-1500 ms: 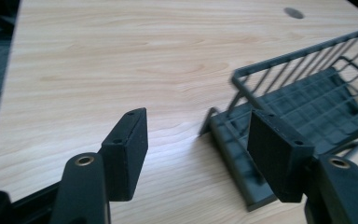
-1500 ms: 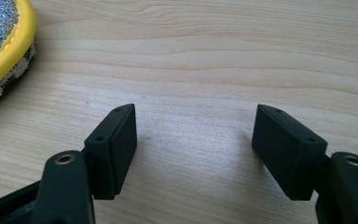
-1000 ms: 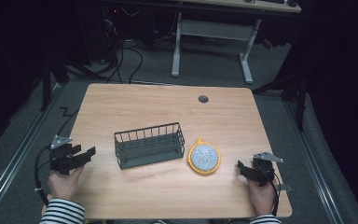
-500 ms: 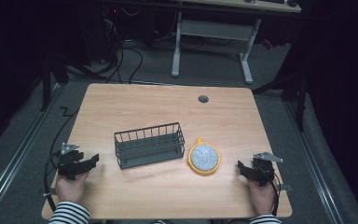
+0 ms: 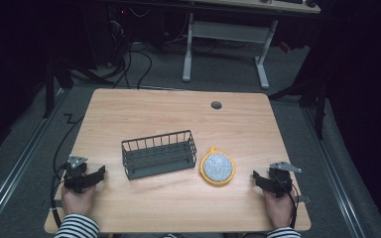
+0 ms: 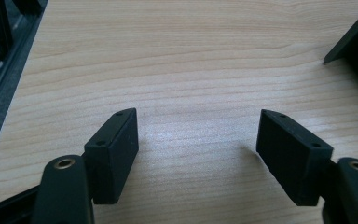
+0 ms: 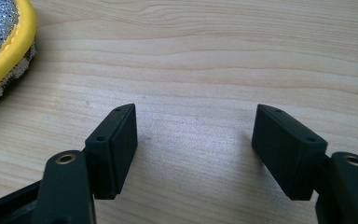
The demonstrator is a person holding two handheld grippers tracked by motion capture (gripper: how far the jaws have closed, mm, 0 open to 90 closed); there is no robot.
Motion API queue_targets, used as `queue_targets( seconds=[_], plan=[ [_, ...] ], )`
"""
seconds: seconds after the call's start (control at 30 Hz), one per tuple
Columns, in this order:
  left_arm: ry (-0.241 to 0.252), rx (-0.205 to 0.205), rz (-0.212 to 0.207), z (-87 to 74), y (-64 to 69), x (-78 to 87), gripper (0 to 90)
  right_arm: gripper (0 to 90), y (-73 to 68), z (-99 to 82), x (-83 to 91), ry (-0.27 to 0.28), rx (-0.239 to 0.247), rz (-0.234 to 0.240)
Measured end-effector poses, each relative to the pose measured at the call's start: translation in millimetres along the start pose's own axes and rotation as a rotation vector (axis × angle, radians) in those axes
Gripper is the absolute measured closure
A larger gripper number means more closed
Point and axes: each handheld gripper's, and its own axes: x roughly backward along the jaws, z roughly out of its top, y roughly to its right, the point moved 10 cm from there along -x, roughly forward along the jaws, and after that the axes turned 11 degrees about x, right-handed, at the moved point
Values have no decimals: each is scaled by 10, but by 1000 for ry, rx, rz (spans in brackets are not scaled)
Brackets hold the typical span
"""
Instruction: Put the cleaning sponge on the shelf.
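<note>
A dark wire basket (image 5: 159, 154) stands in the middle of the wooden table (image 5: 178, 114). Right of it lies a round scouring pad (image 5: 218, 167) with a yellow rim and a silvery top; its edge (image 7: 2, 46) shows at the upper left of the right gripper view. My left gripper (image 5: 98, 174) rests low near the table's front left, its jaws open and just opening further, bare wood between them (image 6: 196, 140). A dark corner of the basket (image 6: 354, 42) shows at the upper right of that view. My right gripper (image 5: 256, 178) sits at the front right, open over bare wood (image 7: 195, 135).
A small round cable hole (image 5: 216, 105) is set near the table's far edge. Beyond the table stand a white desk frame (image 5: 225, 34) and loose cables (image 5: 129, 59) on a dark floor. Cables trail from both grippers over the front edge.
My left hand and its gripper have sunk toward the tabletop and drawn slightly nearer the front edge. The right gripper, basket and pad have stayed put.
</note>
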Motion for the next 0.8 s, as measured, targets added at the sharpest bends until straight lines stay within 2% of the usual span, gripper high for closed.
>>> queue_targets(
  seconds=[0.1,0.23,0.37,0.43,0.53,0.6,0.8],
  plan=[
    [-3,6,-13,-3,4,5,277,314,0,0,0,0,1,-1],
    [-6,-7,-6,-8,12,-1,263,312,2,-1,1,-1,0,1],
    [-9,-3,-15,-4,13,-4,260,317,-10,1,4,0,-8,2],
    [-5,13,-30,0,7,0,255,354,-38,-3,30,-15,-18,19],
    [-6,14,-31,4,5,-1,255,379,-47,5,39,-36,-25,26],
    [-7,2,-19,2,12,-9,255,393,-66,45,54,-45,-27,42],
    [-12,-24,3,-5,22,-19,253,400,-128,199,115,-17,-20,78]
  ],
)
